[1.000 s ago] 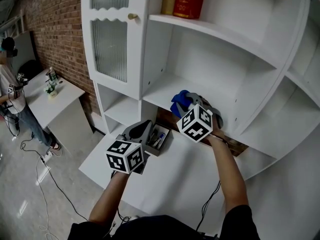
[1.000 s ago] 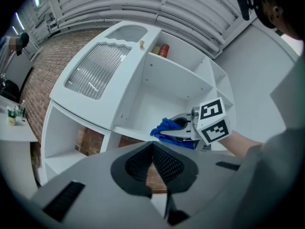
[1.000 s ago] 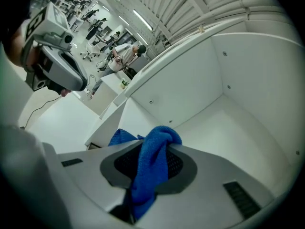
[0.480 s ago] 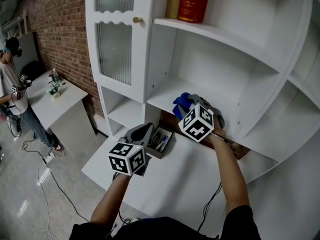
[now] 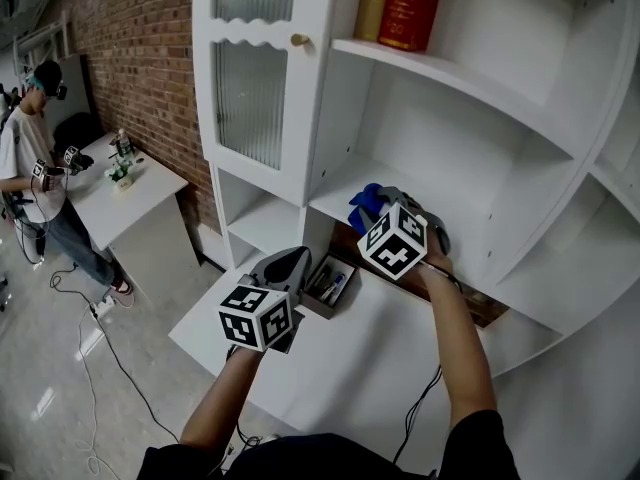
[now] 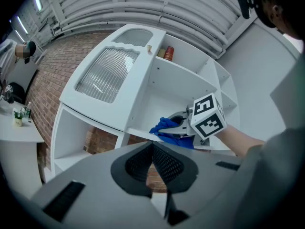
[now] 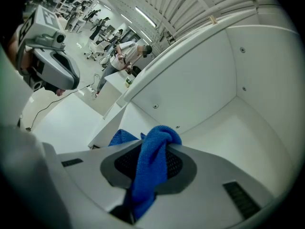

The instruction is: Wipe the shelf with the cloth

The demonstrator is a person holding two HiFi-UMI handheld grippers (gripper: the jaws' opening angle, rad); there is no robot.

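A blue cloth [image 7: 153,157] is pinched between the jaws of my right gripper [image 7: 151,149], and its top bunches up above them. In the head view that gripper [image 5: 380,204] holds the cloth [image 5: 363,208] down at the front edge of the middle white shelf [image 5: 345,180]. The shelf floor [image 7: 228,130] and back wall stretch ahead of the cloth. My left gripper [image 5: 291,262] hangs lower, over the white desk, shut with nothing in it. From the left gripper view [image 6: 152,149] the cloth [image 6: 166,128] shows on the shelf lip.
A red and a gold book [image 5: 405,3] stand on the shelf above. A ribbed-glass cabinet door [image 5: 250,98] closes the left column. A small tray of pens [image 5: 328,286] sits on the desk [image 5: 350,368] under the shelf. A person [image 5: 30,163] stands by a table far left.
The head view has drifted, so the shelf unit sits further right in frame. Both grippers hold nearly the same places; the cloth stays at the shelf's front edge.
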